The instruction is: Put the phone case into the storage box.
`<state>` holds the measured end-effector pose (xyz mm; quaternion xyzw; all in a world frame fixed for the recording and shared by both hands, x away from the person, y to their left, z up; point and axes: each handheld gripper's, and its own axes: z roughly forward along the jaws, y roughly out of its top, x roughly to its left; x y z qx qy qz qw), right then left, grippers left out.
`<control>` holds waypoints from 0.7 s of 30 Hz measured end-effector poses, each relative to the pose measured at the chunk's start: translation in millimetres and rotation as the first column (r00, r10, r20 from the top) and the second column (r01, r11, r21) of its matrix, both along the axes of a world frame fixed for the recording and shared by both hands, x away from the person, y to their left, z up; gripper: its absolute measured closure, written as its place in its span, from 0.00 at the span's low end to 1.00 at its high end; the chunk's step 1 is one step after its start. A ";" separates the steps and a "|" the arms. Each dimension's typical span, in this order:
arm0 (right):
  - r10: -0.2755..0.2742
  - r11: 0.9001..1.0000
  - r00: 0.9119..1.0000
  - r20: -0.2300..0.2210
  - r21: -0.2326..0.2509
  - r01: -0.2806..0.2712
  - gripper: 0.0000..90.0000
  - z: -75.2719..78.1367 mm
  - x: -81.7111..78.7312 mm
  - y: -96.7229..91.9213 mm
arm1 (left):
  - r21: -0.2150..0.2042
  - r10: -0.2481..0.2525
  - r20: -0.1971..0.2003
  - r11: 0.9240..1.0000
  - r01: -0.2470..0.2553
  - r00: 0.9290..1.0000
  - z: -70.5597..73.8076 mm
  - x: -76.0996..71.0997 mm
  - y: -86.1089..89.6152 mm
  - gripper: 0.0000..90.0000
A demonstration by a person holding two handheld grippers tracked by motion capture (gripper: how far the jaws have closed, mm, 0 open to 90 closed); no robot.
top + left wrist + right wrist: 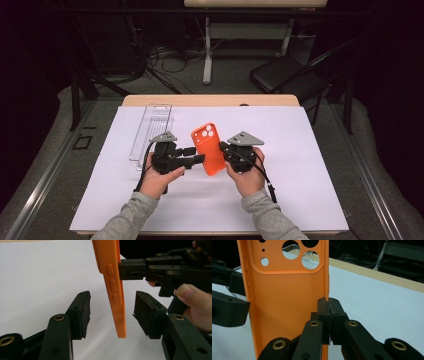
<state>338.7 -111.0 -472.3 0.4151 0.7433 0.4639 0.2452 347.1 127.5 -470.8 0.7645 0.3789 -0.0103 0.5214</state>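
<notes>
An orange phone case [210, 147] with round camera holes is held upright above the white sheet. My right gripper [223, 148] is shut on the case's right side wall; in the right gripper view its jaws [328, 305] pinch that thin edge of the case [284, 297]. From the left, my left gripper [196, 155] reaches the opposite edge. In the left gripper view its jaws [112, 312] stand open on either side of the case's button edge [113, 277], with a gap between each pad and the case. The right gripper [122, 271] grips from the far side there.
A clear plastic tray [151, 127] lies on the white sheet [300, 165] at the back left, just beyond the left hand. The wooden table edge [210, 100] runs behind. A black chair [280, 75] and cables stand on the floor past the table.
</notes>
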 end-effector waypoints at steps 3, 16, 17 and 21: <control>0.005 1.000 1.000 0.000 0.005 -0.005 0.99 -0.4 -0.8 1.4 | -0.007 0.001 -0.008 1.000 -0.001 1.000 -1.6 0.2 -0.1 0.52; 0.016 1.000 1.000 -0.003 0.008 -0.016 0.99 -0.7 -2.3 3.4 | -0.059 0.012 -0.033 0.998 -0.014 0.999 -4.2 2.7 5.7 0.65; 0.015 1.000 1.000 -0.003 0.008 -0.015 0.99 -0.7 -2.3 3.4 | -0.062 0.016 -0.035 0.998 -0.018 0.999 -4.1 2.6 5.9 0.66; 0.018 1.000 1.000 -0.002 0.011 -0.018 0.99 -1.3 -2.5 4.1 | -0.066 0.009 -0.030 0.998 -0.011 1.000 -3.6 2.4 7.2 0.71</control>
